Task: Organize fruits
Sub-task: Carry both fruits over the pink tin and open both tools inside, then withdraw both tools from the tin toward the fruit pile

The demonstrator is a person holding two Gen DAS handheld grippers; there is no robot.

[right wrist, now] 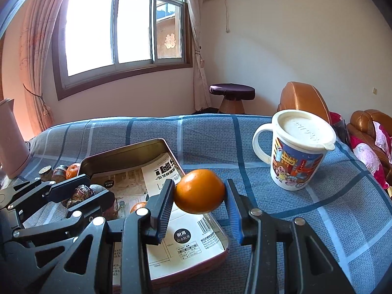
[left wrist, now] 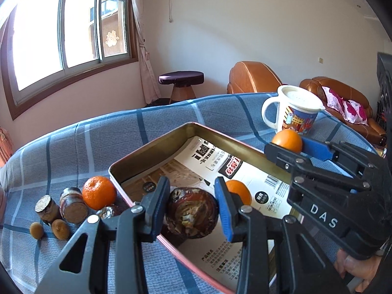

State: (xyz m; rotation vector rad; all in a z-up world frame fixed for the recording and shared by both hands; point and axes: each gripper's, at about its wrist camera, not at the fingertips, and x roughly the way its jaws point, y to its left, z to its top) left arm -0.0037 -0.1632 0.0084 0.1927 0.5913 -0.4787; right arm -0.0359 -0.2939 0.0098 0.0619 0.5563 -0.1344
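Between the fingers of our left gripper (left wrist: 192, 210) sits a dark brown fruit (left wrist: 191, 216), just inside the near edge of the metal tray (left wrist: 152, 147). The blue pads stand close on each side of it, but we cannot tell if they squeeze it or have let go. Our right gripper (right wrist: 199, 192) holds an orange (right wrist: 199, 191) tight between its fingers, up in the air over the right edge of the tray.

We think we are in the middle of filling the tray. Next, the orange needs to go down onto the printed paper (right wrist: 186, 242) that lines the tray, and then the fingers need to open.

One small orange (left wrist: 238, 191) already lies in the tray. Left of the tray, another orange (left wrist: 99, 192), two cut brown stumps (left wrist: 61, 207) and two little brown fruits (left wrist: 49, 230) wait on the cloth.

A blue checked cloth (right wrist: 220, 134) covers the bench. A cartoon mug (right wrist: 294, 152) with a lid stands at the far right. Beyond the bench we see a round stool (right wrist: 231, 94), brown sofas (left wrist: 343, 98) and a bright window (right wrist: 117, 29).
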